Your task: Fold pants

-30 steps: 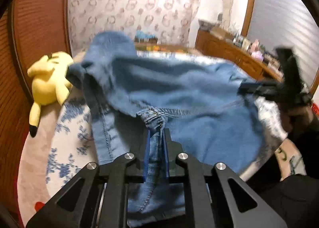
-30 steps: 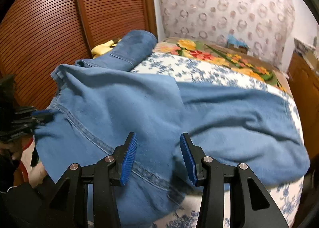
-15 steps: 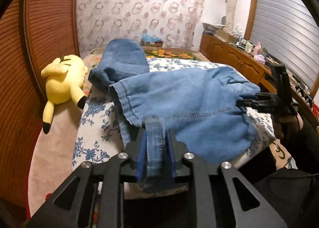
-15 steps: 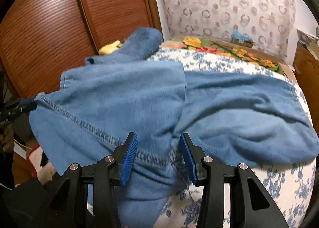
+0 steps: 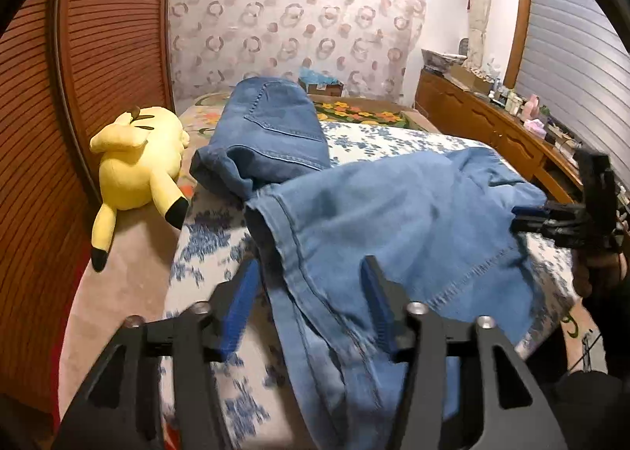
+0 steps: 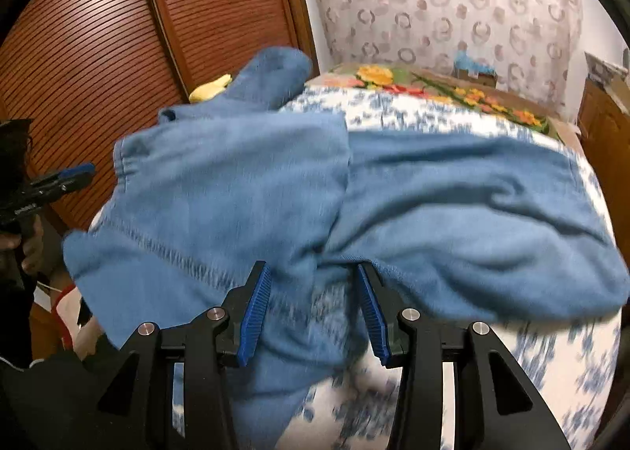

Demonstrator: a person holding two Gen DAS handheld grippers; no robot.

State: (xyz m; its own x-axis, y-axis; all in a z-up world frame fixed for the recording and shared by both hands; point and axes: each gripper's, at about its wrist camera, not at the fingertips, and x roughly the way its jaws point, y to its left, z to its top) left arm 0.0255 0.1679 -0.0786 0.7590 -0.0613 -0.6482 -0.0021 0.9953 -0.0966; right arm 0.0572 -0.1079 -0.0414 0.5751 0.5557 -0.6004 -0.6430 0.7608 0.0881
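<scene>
the left gripper [image 5: 309, 294] stood wide at the near edge of the bed [image 5: 204, 237], its blue pads apart with nothing pinched between them; a seam edge of the blue pants [image 5: 393, 221] ran down through the gap, and whether the denim touched either pad could not be told. the right gripper [image 6: 313, 312] was likewise spread wide, its ribbed blue fingers [image 6: 256, 308] on either side of a bunched part of the pants [image 6: 244, 190], which hung over the bed's near edge below it without being clamped. in the left view the right gripper [image 5: 519, 215] appeared at the far right side of the garment, its tips at the denim's edge; in the right view the left gripper [image 6: 78, 172] showed at the left, just clear of the cloth, held in a hand [image 6: 27, 249].

the pants lay across the blue-flowered bedspread [image 6: 512, 351], one layer folded over another, the lighter denim spreading toward the right side of the bed [image 6: 590, 371]. beyond that fold a darker part with a stitched pocket rose in a hump toward the head of the bed. just left of it a yellow plush toy [image 5: 138, 162] lay on its belly along the bed's left edge, beside the slatted wooden doors [image 5: 98, 56]. farther back were an orange-flowered blanket [image 5: 354, 113], a ring-patterned curtain [image 5: 295, 16], and at the right a cluttered wooden dresser [image 5: 492, 127].
</scene>
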